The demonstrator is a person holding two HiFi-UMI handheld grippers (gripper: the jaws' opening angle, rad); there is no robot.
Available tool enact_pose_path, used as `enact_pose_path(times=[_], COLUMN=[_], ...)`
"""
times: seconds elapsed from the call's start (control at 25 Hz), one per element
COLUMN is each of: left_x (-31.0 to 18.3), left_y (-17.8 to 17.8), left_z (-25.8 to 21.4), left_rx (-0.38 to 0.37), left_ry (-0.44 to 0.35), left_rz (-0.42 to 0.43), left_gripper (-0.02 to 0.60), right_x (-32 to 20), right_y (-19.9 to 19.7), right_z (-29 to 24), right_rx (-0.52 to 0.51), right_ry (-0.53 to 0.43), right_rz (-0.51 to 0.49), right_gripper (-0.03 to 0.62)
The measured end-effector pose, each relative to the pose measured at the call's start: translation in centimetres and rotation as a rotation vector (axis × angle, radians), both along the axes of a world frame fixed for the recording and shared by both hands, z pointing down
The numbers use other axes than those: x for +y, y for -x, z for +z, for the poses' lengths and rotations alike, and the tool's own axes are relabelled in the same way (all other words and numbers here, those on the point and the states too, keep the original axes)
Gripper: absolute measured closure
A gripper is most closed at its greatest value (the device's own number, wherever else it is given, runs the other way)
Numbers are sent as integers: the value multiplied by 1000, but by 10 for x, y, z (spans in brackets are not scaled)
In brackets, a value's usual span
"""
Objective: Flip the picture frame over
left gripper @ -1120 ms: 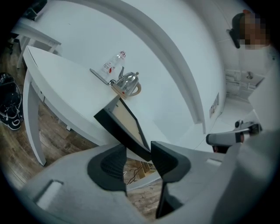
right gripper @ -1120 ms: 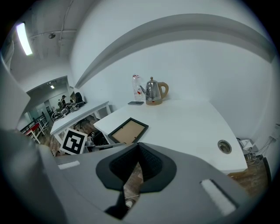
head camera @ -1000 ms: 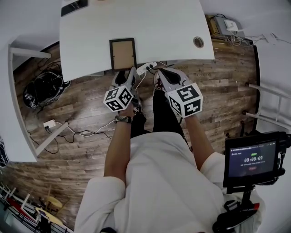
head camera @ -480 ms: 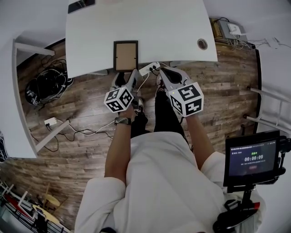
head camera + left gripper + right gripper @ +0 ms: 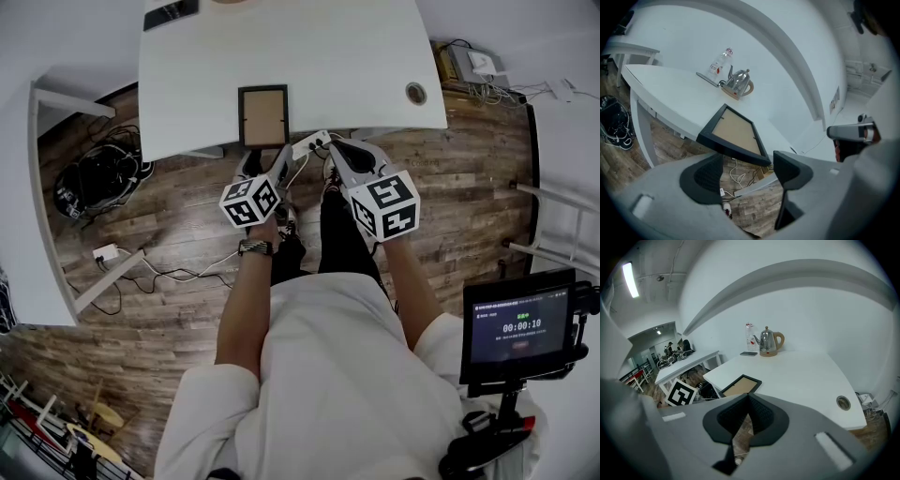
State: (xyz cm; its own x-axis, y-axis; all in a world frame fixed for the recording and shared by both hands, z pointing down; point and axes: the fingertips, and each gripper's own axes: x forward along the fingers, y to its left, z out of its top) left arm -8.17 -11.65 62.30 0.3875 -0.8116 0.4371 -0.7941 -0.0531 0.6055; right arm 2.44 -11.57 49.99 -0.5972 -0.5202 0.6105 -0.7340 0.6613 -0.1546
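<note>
Picture frame (image 5: 262,116) is found lying flat, brown backing uppermost, at the near edge of the white bench (image 5: 356,66), directly ahead of the left gripper (image 5: 747,168).

Nearest, and in the head view only, both grippers are seen held side by side over the wooden floor (image 5: 450,187), short of the bench edge. A screen on a stand (image 5: 514,328) is noted at the person's right. The left gripper's fingers (image 5: 705,176) are recorded as spread wide, having just been opening. Nothing is gripped between them; only floor and cables (image 5: 736,176) are seen through the gap. The frame's near rim lies just beyond them and apart from them. The fingers of the right gripper (image 5: 747,411) are pressed together on nothing.

Farther off, a round cable hole (image 5: 843,402) in the bench is shown by the head view and the right gripper view, but not by the left gripper view. At the far side, a metal kettle (image 5: 739,83), a clear bottle (image 5: 719,63) and a flat dark device (image 5: 749,353) are shown plainly in the gripper views. In the head view the kettle is largely cut off at the top edge.
</note>
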Motion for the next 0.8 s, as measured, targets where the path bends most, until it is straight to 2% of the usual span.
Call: enact_pose_path(times=[0.36,0.52,0.64,0.8], left_x=[10,26,32,29], left_y=[5,12,23,45], left_z=[7,7,-5,-32], left_rx=[-24,-69,-141,-284], left_ry=[19,33,9,-40], left_rz=[-6,3,8,-11], left_gripper=[245,252,311,452], right_x=[0,-2,-5,-11], right_y=[1,4,9,17], right_z=[0,-3,-7,-16], right_rx=[-3,-12,-24,-46], right_ry=[0,-6,-17,-40], right_rz=[1,0,-4,-11], right_gripper=[592,592,592,592])
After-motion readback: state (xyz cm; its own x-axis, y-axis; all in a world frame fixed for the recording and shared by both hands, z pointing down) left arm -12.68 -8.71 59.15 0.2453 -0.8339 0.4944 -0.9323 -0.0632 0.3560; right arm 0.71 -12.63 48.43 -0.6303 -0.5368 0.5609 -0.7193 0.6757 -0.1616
